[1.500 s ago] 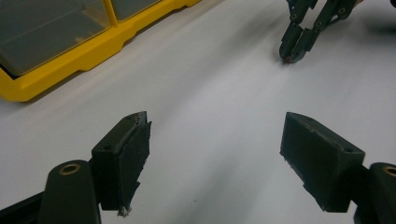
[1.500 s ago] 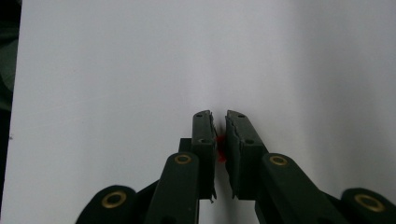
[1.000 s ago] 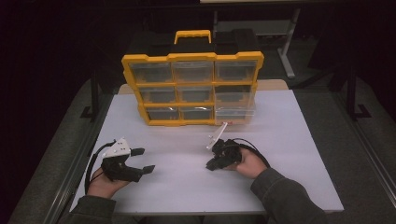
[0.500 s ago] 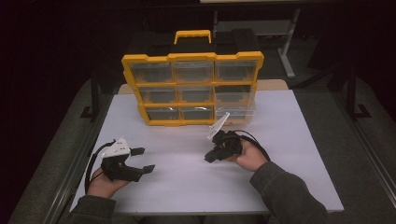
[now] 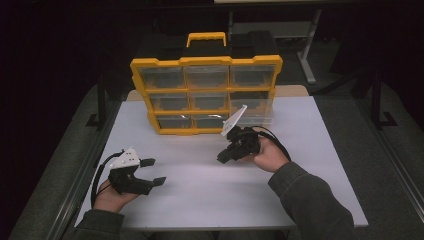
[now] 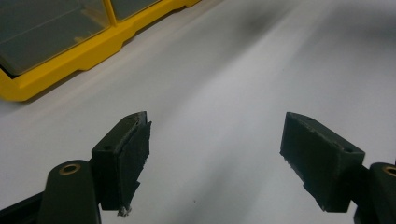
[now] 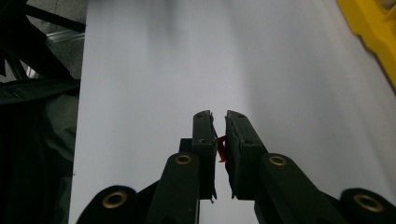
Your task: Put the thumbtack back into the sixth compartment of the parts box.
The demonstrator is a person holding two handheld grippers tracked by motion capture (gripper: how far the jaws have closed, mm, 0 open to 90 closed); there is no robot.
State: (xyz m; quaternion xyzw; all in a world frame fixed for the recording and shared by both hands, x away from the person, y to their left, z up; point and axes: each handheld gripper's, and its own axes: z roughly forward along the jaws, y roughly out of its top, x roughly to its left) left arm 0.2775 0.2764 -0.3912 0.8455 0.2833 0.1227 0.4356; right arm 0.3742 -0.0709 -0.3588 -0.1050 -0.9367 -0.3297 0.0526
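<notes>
Right hand-held gripper point(image 7: 220, 122) pinches small red thing point(image 7: 221, 148) (jaws nearly together).

I've got the drawer organizer point(image 5: 206, 95) standing upright at the back middle of the desk point(image 5: 320, 150), left gripper point(image 5: 152, 172) low over the front-left, right gripper point(image 5: 224, 155) right of centre just before the organizer, a small item point(image 7: 221, 148) between its jaws, grippers well apart.

One yellow organizer case point(image 5: 206, 95), nine clear drawers, one handle point(image 5: 206, 38). Two hand-held grippers: left point(image 5: 154, 171), right point(image 5: 224, 158). One small red piece point(image 7: 221, 148). One white desk point(image 5: 200, 190).
</notes>
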